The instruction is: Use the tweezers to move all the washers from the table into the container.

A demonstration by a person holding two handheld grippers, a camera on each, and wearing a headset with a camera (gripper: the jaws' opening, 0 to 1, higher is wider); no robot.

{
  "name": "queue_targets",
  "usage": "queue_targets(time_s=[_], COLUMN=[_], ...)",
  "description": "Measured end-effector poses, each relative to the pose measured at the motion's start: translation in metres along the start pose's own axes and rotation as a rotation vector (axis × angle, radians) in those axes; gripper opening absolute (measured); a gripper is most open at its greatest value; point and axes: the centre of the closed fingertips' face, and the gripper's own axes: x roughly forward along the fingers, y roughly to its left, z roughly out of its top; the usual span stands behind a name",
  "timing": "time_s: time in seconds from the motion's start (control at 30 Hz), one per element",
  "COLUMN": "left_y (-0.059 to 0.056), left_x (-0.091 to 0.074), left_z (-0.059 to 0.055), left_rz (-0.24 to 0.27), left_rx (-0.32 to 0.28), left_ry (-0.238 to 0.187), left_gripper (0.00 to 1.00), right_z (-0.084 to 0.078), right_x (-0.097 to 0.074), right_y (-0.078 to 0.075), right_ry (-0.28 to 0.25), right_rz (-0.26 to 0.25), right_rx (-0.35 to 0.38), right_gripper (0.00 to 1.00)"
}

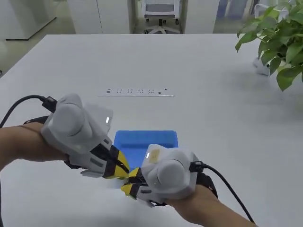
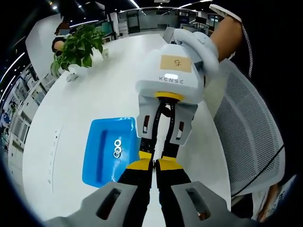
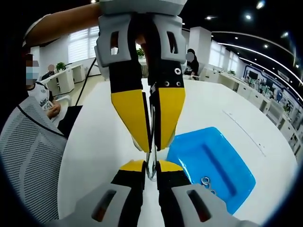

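Tweezers [image 3: 151,158], thin and metallic, run straight between the two pairs of yellow-tipped fingers, which meet tip to tip above the white tabletop [image 1: 189,61]. The left gripper [image 3: 150,147] has its fingers [image 3: 130,113] pressed together on the tweezers' upper part. The right gripper [image 3: 150,166] has its fingers [image 3: 133,166] standing close on either side of the lower end; I cannot tell whether they are pinching it. The blue container [image 3: 215,153] lies just beyond the meeting fingertips and a little to one side, with washers [image 2: 117,147] already lying on its floor. A strip of sockets [image 1: 136,91] sits well past the container, and a potted plant [image 1: 279,38] stands far off from the fingers.
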Motion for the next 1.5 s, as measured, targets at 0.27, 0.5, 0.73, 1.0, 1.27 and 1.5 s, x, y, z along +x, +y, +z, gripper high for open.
queue_targets(time_s=[0.27, 0.5, 0.73, 1.0, 1.27, 1.5], left_y=[0.004, 0.013, 0.028, 0.048, 0.06, 0.07], left_x=[-0.01, -0.019, -0.023, -0.023, -0.014, -0.004], left_z=[0.011, 0.021, 0.025, 0.025, 0.018, 0.01], left_rz=[0.008, 0.02, 0.04, 0.061, 0.059, 0.054], left_rx=[0.014, 0.03, 0.044, 0.064, 0.066, 0.062], left_ry=[-0.009, -0.014, -0.021, -0.021, -0.012, -0.003], left_gripper=[0.07, 0.07, 0.07, 0.07, 0.07, 0.07], right_z=[0.011, 0.023, 0.029, 0.031, 0.024, 0.015], right_x=[-0.009, -0.016, -0.018, -0.015, -0.007, 0.002], right_y=[-0.006, -0.017, -0.034, -0.054, -0.065, -0.075], right_ry=[-0.017, -0.034, -0.047, -0.061, -0.06, -0.054], right_rz=[-0.015, -0.023, -0.041, -0.057, -0.06, -0.055], right_rx=[0.0, -0.002, -0.007, -0.019, -0.011, 0.018], right_gripper=[0.1, 0.1, 0.1, 0.1, 0.11, 0.11])
